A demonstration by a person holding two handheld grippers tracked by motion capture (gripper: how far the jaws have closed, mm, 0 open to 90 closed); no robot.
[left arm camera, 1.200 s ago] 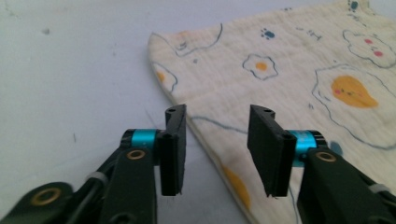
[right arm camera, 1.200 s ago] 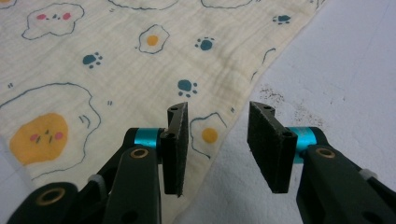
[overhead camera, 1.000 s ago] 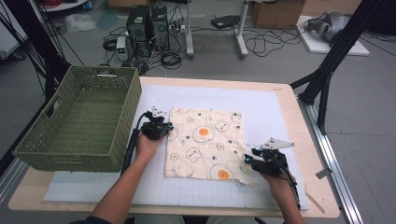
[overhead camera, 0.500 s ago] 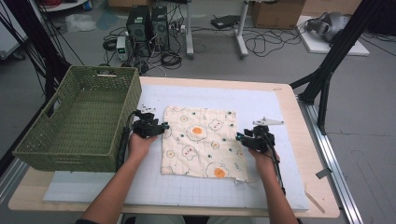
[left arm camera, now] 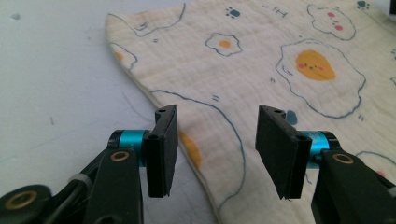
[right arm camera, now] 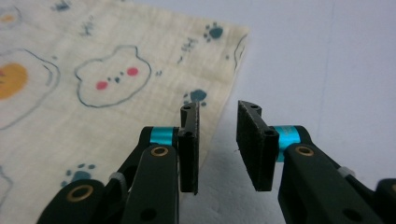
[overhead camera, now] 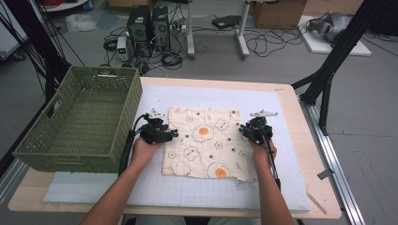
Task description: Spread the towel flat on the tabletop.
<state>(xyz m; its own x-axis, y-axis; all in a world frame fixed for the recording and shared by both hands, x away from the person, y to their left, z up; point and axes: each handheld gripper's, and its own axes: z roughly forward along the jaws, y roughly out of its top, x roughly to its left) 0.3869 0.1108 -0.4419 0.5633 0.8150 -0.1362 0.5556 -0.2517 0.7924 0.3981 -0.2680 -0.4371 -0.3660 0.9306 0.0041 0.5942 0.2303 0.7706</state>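
Note:
A cream cloth [overhead camera: 204,143] printed with fried eggs and bears lies flat on the white mat [overhead camera: 281,187]. My left gripper [overhead camera: 164,133] sits at the cloth's left edge. Its jaws have just been opening; in the left gripper view they [left arm camera: 217,112] stand open, with the cloth's edge [left arm camera: 261,70] lying on the mat between them, unpinched. My right gripper [overhead camera: 248,129] is at the cloth's far right edge. Its jaws [right arm camera: 218,106] have just been closing and straddle the cloth's edge [right arm camera: 140,70], with a gap still showing between the pads.
An empty green woven basket [overhead camera: 80,122] stands at the table's left, close beside my left hand. The mat's bare strip runs along the near side and the right. The wooden table edge [overhead camera: 324,178] lies to the right.
My right gripper has moved from the cloth's near right corner up along the right edge toward the far corner. The left hand has stayed at the left edge.

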